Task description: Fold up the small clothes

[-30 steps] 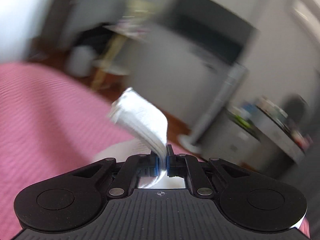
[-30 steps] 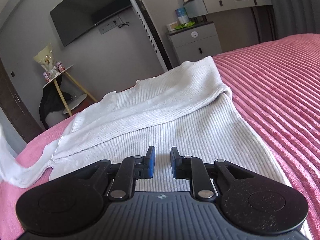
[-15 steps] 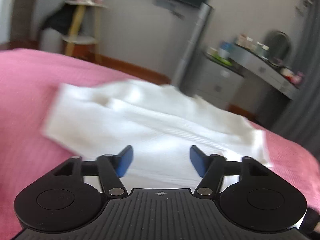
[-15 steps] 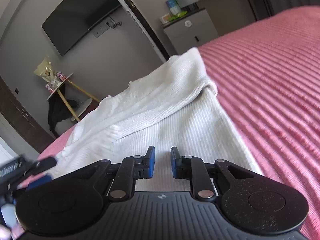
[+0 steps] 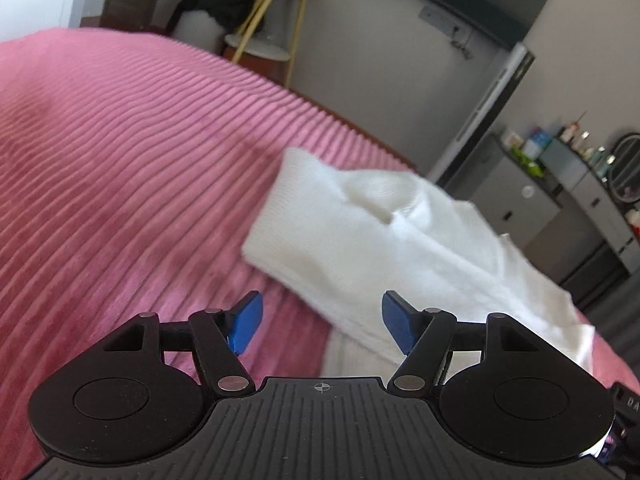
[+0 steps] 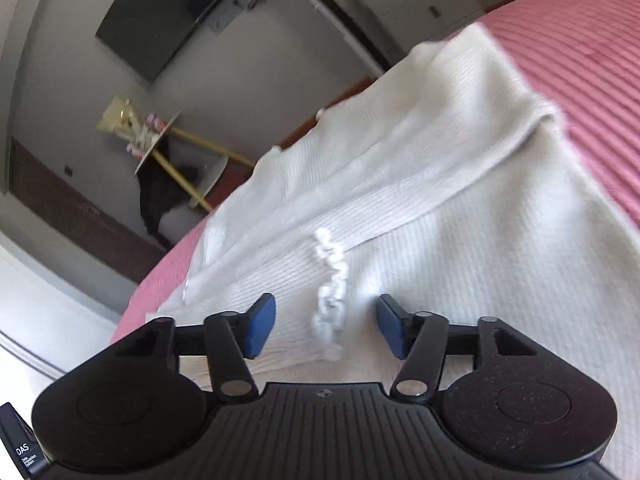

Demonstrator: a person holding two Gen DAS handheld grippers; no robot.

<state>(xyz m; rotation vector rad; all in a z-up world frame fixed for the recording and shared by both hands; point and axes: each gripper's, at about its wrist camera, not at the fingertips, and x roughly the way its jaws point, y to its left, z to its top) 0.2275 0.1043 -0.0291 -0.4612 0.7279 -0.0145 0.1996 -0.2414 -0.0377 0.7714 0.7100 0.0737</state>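
On the pink bed, nearest first:
Left gripper (image 5: 319, 328): spread wide, nothing pinched; only bedspread and the near corner of the folded cloth are seen between the blue pads (image 5: 245, 327).
Right gripper (image 6: 326, 326): jaws have just been opening and now stand apart; a crinkled trim (image 6: 331, 280) of the garment is seen between the pads, but is not pressed by them.
White knit garment (image 6: 460, 248): laid on the pink ribbed bedspread (image 5: 120, 168), directly ahead of the right gripper; in the left wrist view it is found right of centre, reaching toward the far edge of the bed.
State of fold: a sleeve or side panel is already laid across the body, running from the near left to the far right; further folds are judged to remain.
Handling: a light, soft, ribbed knit is judged, limp and stretchy, with no stiffness to hold a shape; it is not fragile, though the loose trim could be snagged.
Surface: the corduroy-like bedspread is expected to drag on the knit, so lifting is preferred to sliding.
Where to hold: the hem corners or doubled folded edges are best taken, both layers pinched together; the thin trim alone is best avoided.
Far background: a side table (image 5: 276, 8), wall television (image 6: 160, 28) and dresser (image 5: 560, 184) are seen, well apart from the work.
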